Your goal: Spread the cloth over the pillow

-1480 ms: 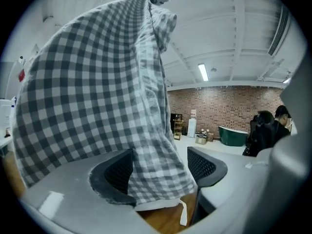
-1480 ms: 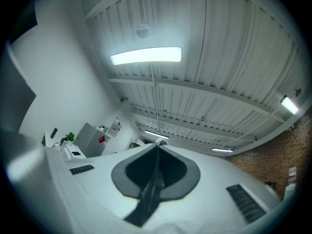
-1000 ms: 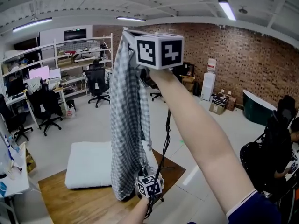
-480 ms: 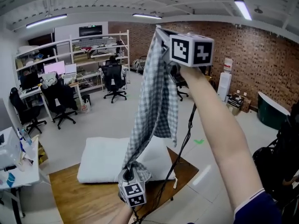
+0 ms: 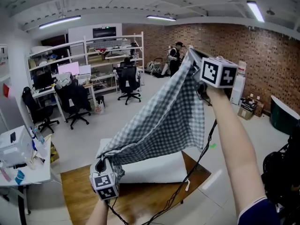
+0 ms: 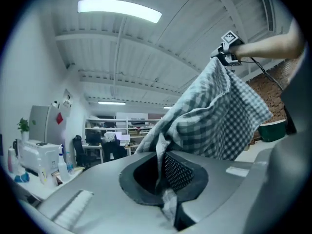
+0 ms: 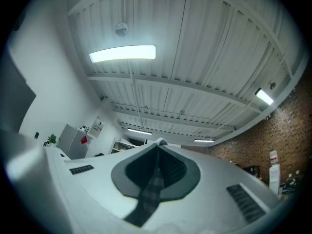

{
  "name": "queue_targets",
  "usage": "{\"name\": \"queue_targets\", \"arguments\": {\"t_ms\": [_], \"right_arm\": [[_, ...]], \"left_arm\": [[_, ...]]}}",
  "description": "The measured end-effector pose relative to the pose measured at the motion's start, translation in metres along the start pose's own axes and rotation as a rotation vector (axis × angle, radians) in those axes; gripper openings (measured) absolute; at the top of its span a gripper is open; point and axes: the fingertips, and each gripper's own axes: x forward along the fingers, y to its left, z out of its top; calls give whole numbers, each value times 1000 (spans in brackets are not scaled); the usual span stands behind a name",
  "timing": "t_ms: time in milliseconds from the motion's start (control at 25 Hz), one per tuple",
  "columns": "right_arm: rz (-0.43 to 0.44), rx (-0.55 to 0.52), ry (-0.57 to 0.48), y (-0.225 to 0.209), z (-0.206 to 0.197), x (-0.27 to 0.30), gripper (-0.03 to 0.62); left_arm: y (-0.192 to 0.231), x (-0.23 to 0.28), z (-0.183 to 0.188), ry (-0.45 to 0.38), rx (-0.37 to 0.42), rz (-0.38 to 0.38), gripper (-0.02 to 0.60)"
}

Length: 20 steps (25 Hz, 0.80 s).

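**A:** Entry one, the largest item?

**B:** Table, wooden. Count: one. It lies below both grippers, nearest the left one.

**A:** Entry two?

**B:** Pillow, white. Count: one. It lies flat on the table, below the span between the grippers and just beyond the left one, and is uncovered.

**A:** Entry three?

**B:** Cloth, grey check. Count: one. It hangs in the air as a slanting sheet, stretched from the low left gripper up to the high right gripper. Its lower edge hangs in front of the pillow, and I cannot tell whether they touch.

**A:** Entry four?

**B:** Grippers. Count: two.
- Left gripper: low, near the table edge, jaws clamped on a bunched corner of the cloth.
- Right gripper: raised at arm's length, jaws pinched on a narrow strip of the opposite corner.

**A:** Step in hand?

**B:** By my judgement, the opening-out. The cloth is drawn wide but not yet laid.

**A:** Next move?

**B:** Probably to carry the sheet across above the pillow, with the right gripper sinking towards the far side and the left keeping tension. Both pinches should hold until the fabric rests flat, and release only then.
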Motion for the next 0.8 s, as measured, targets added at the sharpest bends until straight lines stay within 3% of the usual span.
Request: {"name": "queue_targets", "arguments": {"t_ms": [160, 360, 440, 680, 800], "right_arm": [[-38, 13, 62, -17, -36, -16, 3], [-97, 30, 143, -45, -77, -39, 3], [-119, 34, 166, -56, -91, -46, 3], [-181, 40, 213, -74, -125, -52, 3], [-196, 31, 235, -79, -139, -54, 3]], "left_arm": [[32, 9, 25, -10, 39, -43, 12], [40, 22, 41, 22, 177, -242, 12], [43, 27, 43, 51, 231, -289, 12], [61, 36, 44, 103, 279, -356, 12], [75, 40, 51, 101, 264, -341, 12]]}}
